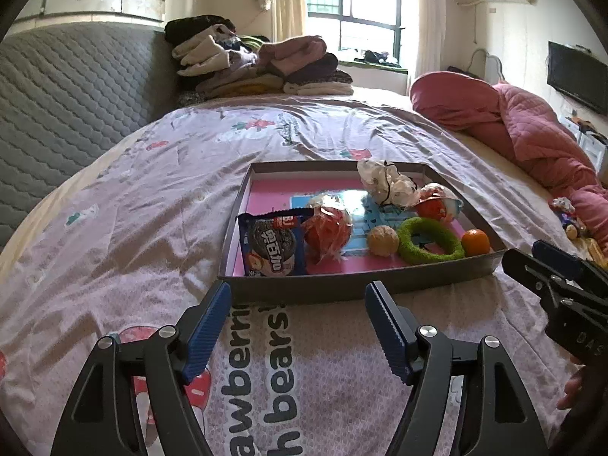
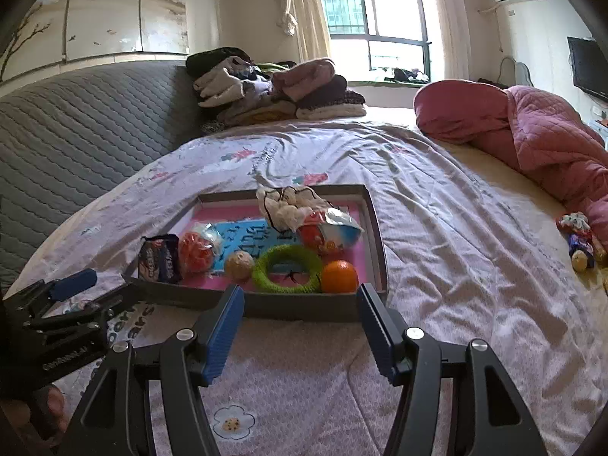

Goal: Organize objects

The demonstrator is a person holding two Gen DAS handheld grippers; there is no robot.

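With both the left gripper [image 1: 298, 300] and the right gripper [image 2: 300, 302] spread wide and empty just before the tray [image 1: 342, 285] on the bedsheet [image 1: 133, 209], its near wall risked being nudged, rolling the loose orange [image 2: 339, 275].

The left gripper [image 1: 298, 292] is seen with jaws apart and nothing between them, just short of the near wall of a shallow tray [image 1: 342, 285] set on the bedsheet [image 1: 133, 228]; inside are laid a cookie packet [image 1: 271, 245], a green ring [image 1: 429, 241], an orange [image 1: 475, 242] — the right gripper [image 1: 532, 254] is seen at the right edge.
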